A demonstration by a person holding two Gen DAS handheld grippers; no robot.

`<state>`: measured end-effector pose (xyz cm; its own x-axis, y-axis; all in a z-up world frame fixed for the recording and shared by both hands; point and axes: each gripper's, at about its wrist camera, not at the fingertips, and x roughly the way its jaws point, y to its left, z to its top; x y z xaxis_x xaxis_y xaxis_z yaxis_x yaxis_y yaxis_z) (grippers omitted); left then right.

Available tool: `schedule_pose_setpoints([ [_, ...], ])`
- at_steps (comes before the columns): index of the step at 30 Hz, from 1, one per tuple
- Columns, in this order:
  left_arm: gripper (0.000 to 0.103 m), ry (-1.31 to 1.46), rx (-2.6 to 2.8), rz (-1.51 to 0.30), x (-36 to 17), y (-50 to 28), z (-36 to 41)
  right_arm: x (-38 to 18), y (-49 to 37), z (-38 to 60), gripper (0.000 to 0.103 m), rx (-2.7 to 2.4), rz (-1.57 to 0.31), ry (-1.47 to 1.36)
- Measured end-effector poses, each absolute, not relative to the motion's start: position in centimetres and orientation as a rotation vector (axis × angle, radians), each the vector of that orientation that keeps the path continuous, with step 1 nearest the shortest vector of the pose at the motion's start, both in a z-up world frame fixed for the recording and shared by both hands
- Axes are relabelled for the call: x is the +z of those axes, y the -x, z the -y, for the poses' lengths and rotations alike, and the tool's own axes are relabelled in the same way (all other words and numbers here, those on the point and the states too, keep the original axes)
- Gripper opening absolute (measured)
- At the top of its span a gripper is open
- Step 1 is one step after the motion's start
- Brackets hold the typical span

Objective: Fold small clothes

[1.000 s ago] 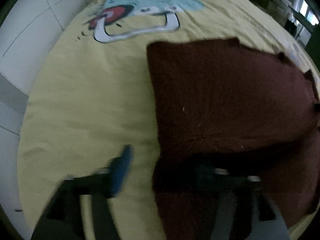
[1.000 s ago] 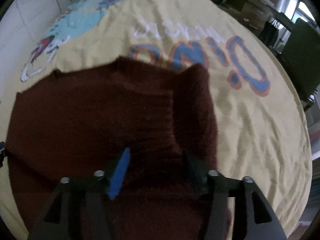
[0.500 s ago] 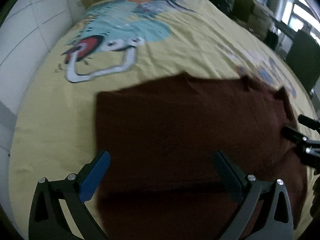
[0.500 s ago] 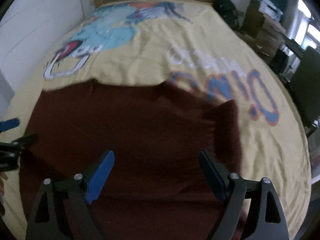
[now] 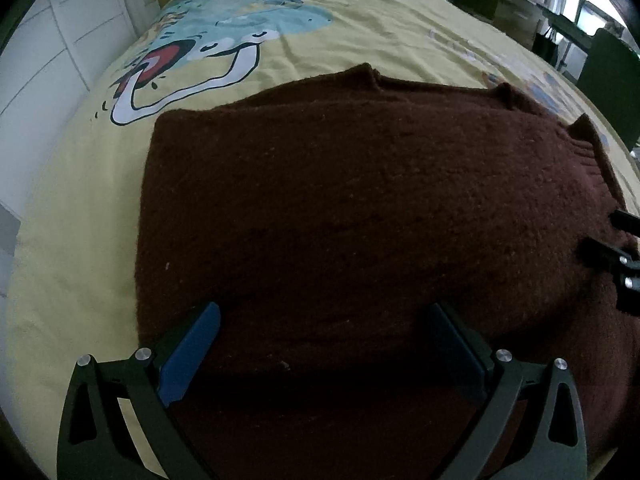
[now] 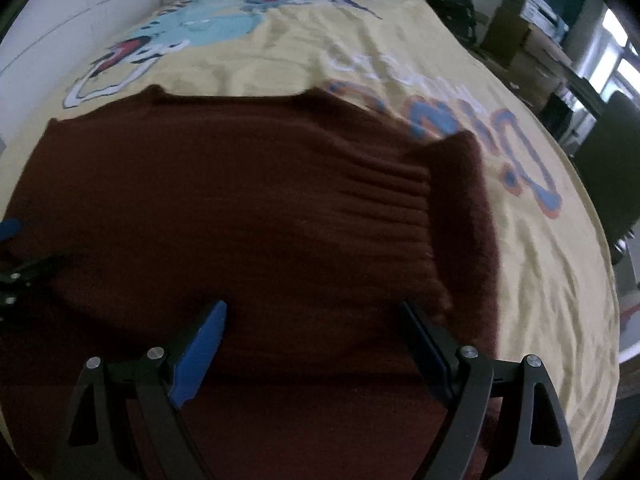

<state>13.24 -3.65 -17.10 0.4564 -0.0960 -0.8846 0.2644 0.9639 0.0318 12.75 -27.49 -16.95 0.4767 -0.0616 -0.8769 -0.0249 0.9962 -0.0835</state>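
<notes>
A dark maroon knitted sweater (image 5: pixel 360 208) lies folded on a yellow bed sheet (image 5: pixel 80 208), its upper layer laid over the lower one. It also fills the right wrist view (image 6: pixel 240 220), with a folded sleeve (image 6: pixel 464 208) along its right side. My left gripper (image 5: pixel 324 320) is open and empty, hovering over the sweater's near left part. My right gripper (image 6: pixel 314 316) is open and empty over the near right part. Each gripper shows at the edge of the other's view.
The sheet carries a blue and red cartoon print (image 5: pixel 224 44) at the far end and large blue letters (image 6: pixel 500 132) on the right. A white wall (image 5: pixel 48 64) runs along the left. Boxes and dark chairs (image 6: pixel 608 168) stand beyond the bed's right edge.
Both grippers were shut on the sweater's edge a second ago. They have let go, opened wide and drawn back. The folded layer now lies flat.
</notes>
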Motion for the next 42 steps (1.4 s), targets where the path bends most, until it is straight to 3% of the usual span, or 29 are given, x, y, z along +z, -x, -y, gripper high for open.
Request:
schedule_pose_setpoints([
  [1,0.102,-0.174,-0.228,-1.07,-17.0,-13.1,3.5,-17.0,-12.7,28.0,0.088,-0.019,-1.076,0.073],
  [3,0.102,-0.177,-0.229,-1.063,-17.0,-12.9,3.5,-17.2,-12.7,28.5,0.103,-0.031,-1.082,0.064],
  [12,0.102,-0.16,-0.221,-1.048,-13.8,-11.2,2.7,-14.4,-10.3,30.7,0.103,-0.015,-1.026,-0.012],
  [23,0.102,-0.007,-0.191,-1.073,-8.9,-4.3,-2.4,-9.4,-0.3,36.1,0.103,-0.067,-0.961,-0.081],
  [42,0.102,-0.042,-0.187,-1.323,-17.3,3.9,-2.3,-17.6,8.2,37.1,0.103,-0.073,-1.228,-0.206],
])
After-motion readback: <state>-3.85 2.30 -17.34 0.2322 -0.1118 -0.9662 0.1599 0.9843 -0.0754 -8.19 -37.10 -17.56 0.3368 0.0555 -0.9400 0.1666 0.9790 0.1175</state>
